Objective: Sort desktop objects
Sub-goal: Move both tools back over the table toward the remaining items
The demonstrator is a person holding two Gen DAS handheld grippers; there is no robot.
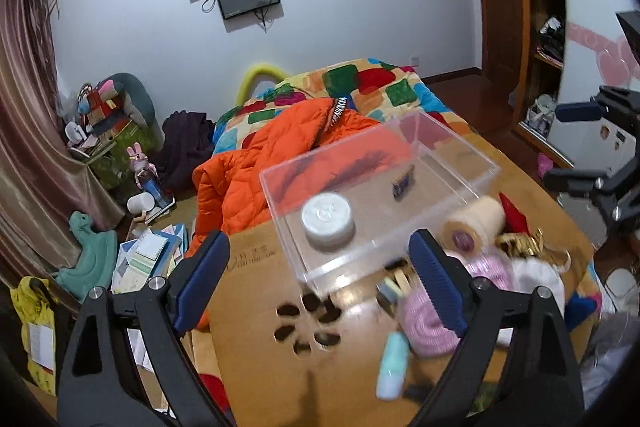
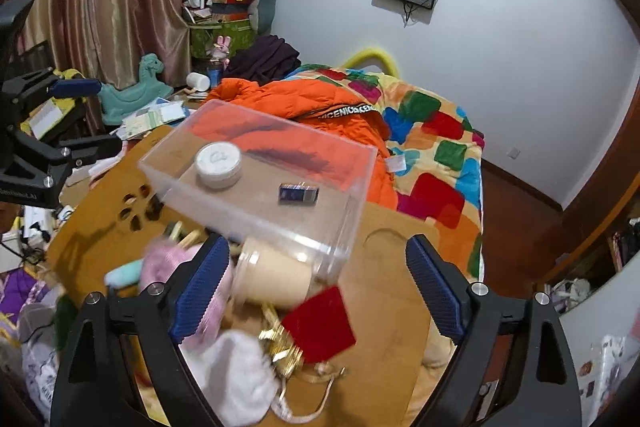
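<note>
Clutter and blur around the clear box

Blur is our trouble at the near edge, so we go carefully. We see the left gripper (image 1: 320, 275) with its blue pads spread wide and nothing between them, hovering over the brown table (image 1: 256, 307). We see the right gripper (image 2: 318, 283) likewise wide apart and holding nothing, above the pile of small things.

Up on the table sits the clear box (image 1: 380, 187), open-topped. Inside it we make out a white round jar (image 1: 328, 221) near one end and a small dark blue item (image 1: 402, 183) further along; what that item is, we cannot tell. Reflections on the box walls smear orange from the orange jacket (image 1: 280, 155) lying behind it on the bed.

Just beside the box lies a cream cylinder (image 2: 276, 279) on its side, one end hidden behind the box corner from the right wrist. Near it we see a red cloth square (image 2: 320, 327), a gold tangle (image 2: 280, 343) we cannot identify, a pink knitted piece (image 1: 424, 323) partly behind the left gripper's pad, a white fluffy thing (image 2: 236, 375) cut off by the right gripper's frame, and a pale mint bottle (image 1: 394, 365), badly blurred. Some wooden pieces (image 1: 400, 277) are too smeared to name.
</note>
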